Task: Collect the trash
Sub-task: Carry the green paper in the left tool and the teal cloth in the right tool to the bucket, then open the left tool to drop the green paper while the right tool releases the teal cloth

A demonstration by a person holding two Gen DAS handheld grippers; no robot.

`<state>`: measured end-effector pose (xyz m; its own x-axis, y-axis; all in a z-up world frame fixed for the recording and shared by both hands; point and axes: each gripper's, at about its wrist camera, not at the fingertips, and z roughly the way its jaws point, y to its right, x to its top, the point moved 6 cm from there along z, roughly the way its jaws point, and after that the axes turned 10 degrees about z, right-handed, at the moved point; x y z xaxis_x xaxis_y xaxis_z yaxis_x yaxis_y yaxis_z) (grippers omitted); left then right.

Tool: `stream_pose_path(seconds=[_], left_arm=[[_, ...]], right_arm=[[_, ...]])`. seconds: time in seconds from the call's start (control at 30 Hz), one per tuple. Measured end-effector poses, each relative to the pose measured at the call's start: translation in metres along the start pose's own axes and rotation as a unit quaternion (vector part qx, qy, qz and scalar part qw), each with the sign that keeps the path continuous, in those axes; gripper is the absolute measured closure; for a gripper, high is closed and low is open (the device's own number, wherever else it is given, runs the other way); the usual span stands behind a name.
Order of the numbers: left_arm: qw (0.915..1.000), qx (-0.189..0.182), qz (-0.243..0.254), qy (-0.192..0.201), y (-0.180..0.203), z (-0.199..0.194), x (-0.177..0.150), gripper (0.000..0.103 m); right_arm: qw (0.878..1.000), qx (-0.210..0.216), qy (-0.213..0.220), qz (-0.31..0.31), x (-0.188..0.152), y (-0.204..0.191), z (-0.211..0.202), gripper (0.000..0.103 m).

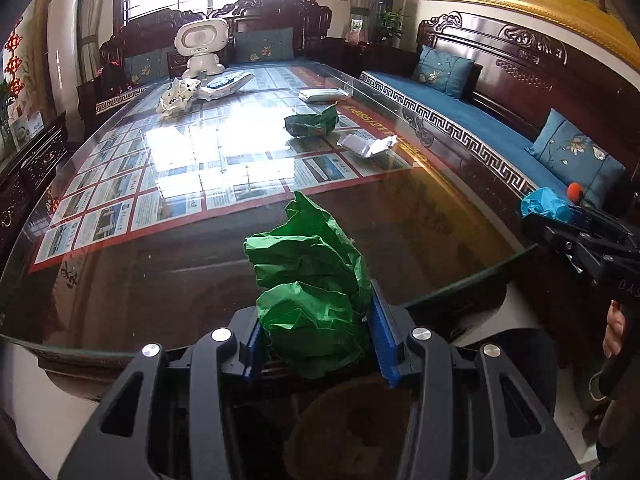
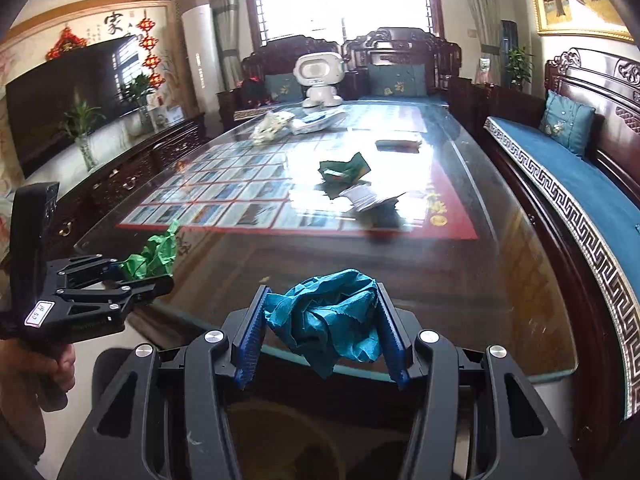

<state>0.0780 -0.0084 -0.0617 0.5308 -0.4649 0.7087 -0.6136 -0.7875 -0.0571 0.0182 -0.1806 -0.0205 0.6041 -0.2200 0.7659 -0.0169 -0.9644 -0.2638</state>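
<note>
My left gripper [image 1: 316, 340] is shut on a crumpled green paper ball [image 1: 312, 300], held over the near edge of the glass-topped table [image 1: 160, 272]. My right gripper [image 2: 320, 336] is shut on a crumpled teal-blue paper wad [image 2: 332, 316], also at the near edge. Each view shows the other gripper off to the side: the right one [image 1: 560, 220] with its blue paper [image 1: 546, 204], the left one [image 2: 136, 276] with its green paper [image 2: 154, 256]. Further out on the table lie a green wrapper [image 1: 312, 122], a white crumpled packet [image 1: 368, 145] and crumpled white paper [image 1: 176, 96].
A white toy robot [image 1: 200, 46] stands at the table's far end beside a plastic bag [image 1: 226, 84]; a flat white packet [image 1: 320, 95] lies nearby. A carved bench with blue cushions [image 1: 480, 120] runs along the right. A dim round brown shape [image 1: 352, 428] sits below the jaws.
</note>
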Motion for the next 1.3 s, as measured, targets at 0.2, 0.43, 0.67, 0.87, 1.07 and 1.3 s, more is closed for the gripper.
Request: stream_pose_path(seconds=[0.2,0.43,0.67,0.87,1.07,1.3], left_arm=[[1.0,-0.001,0.004,-0.003,0.022,-0.025,-0.046,0.057],[0.9986,-0.028,-0.01,-0.043,0.049,-0.015,-0.109,0.057],[0.9954,-0.043,0.007,-0.086,0.072,0.002,-0.153,0.057],[0.9932,-0.061,0.014,-0.098,0.082,0.011,-0.164,0.057],[0.9896,-0.09,0.021,-0.11,0.092,0.02,-0.17,0.053],[0.9828,-0.119,0.034,-0.137,0.105,0.032,-0.183,0.014]], right_arm=[[1.0,0.021,-0.013,-0.015,-0.048,-0.027,-0.021,0.053],[0.998,0.032,-0.052,-0.011,-0.118,-0.04,-0.029,0.053],[0.996,0.033,-0.081,-0.006,-0.156,-0.048,-0.027,0.053],[0.997,0.026,-0.077,-0.002,-0.159,-0.045,-0.027,0.053],[0.997,0.023,-0.076,0.001,-0.159,-0.041,-0.026,0.053],[0.996,0.021,-0.087,0.005,-0.162,-0.034,-0.022,0.053]])
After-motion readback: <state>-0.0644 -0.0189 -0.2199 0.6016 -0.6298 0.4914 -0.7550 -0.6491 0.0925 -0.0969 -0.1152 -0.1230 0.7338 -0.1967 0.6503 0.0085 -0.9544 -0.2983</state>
